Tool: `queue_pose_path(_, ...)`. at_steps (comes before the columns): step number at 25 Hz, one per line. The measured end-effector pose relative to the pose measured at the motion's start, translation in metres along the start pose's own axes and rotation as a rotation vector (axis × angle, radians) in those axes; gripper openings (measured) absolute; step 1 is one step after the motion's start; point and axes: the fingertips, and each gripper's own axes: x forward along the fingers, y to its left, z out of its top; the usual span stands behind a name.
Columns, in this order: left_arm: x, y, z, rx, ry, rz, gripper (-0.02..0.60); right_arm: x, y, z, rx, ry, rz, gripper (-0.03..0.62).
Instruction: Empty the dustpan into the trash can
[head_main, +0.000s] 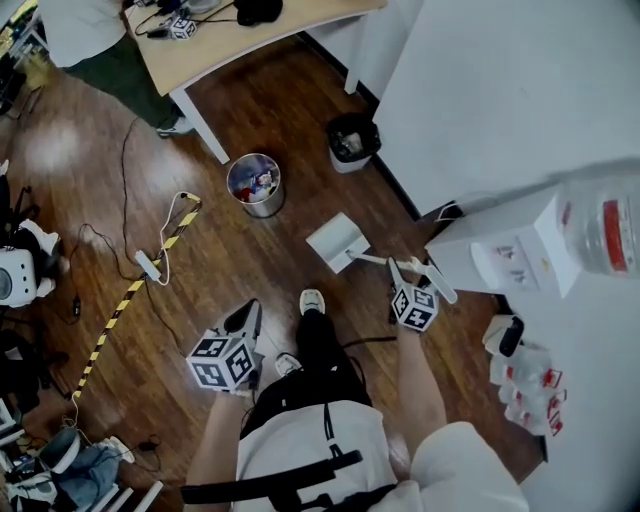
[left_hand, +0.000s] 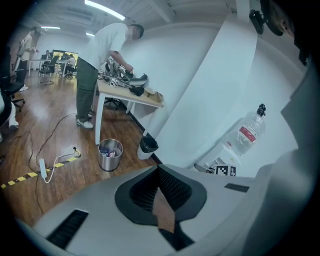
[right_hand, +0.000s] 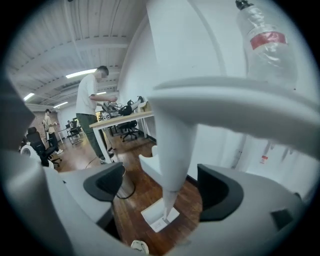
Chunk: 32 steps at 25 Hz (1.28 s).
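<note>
The white dustpan (head_main: 336, 243) rests on the wood floor in front of my feet. Its long handle (right_hand: 175, 145) rises between the jaws of my right gripper (right_hand: 162, 189), which stand wide open, and neither pad presses on it. In the head view the right gripper (head_main: 412, 275) sits at the handle's top end. A silver trash can (head_main: 255, 185) with rubbish inside stands beyond the pan, to its left; it also shows as the trash can (left_hand: 110, 154) in the left gripper view. My left gripper (head_main: 245, 320) hangs over the floor on the left, its jaws together on nothing.
A small black bin (head_main: 352, 142) stands by the white wall. A person works at a wooden table (head_main: 250, 45) behind the cans. A power strip with cable (head_main: 150, 265) and yellow-black tape (head_main: 125, 300) lie on the left. A water dispenser (head_main: 515, 250) stands on the right.
</note>
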Motion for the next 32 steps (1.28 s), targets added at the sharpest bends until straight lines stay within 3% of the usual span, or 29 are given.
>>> queue_pose_path(3, -0.006, -0.005, 0.007, 0.014, -0.031, 0.000, -0.003, -0.011, 0.006, -0.004, 0.025, 0.010, 0.010, 0.494)
queue_pose_path(8, -0.038, -0.009, 0.008, 0.028, -0.101, -0.010, -0.003, -0.051, 0.027, -0.023, 0.163, 0.045, 0.002, 0.494)
queue_pose_path(11, -0.075, -0.008, -0.005, 0.033, -0.143, -0.021, -0.003, -0.093, 0.064, -0.037, 0.179, 0.056, 0.061, 0.491)
queue_pose_path(16, -0.130, -0.007, -0.027, 0.015, -0.201, -0.024, -0.003, -0.180, 0.150, 0.012, 0.226, -0.050, 0.282, 0.306)
queue_pose_path(20, -0.170, -0.016, -0.045, -0.005, -0.246, -0.012, -0.003, -0.237, 0.201, 0.053, 0.125, -0.110, 0.408, 0.122)
queue_pose_path(24, -0.198, -0.035, -0.050, -0.006, -0.316, 0.005, -0.003, -0.282, 0.231, 0.084, 0.038, -0.158, 0.508, 0.006)
queue_pose_path(32, -0.238, -0.104, -0.097, 0.012, -0.412, 0.039, -0.003, -0.387, 0.227, 0.051, -0.163, -0.097, 0.652, 0.000)
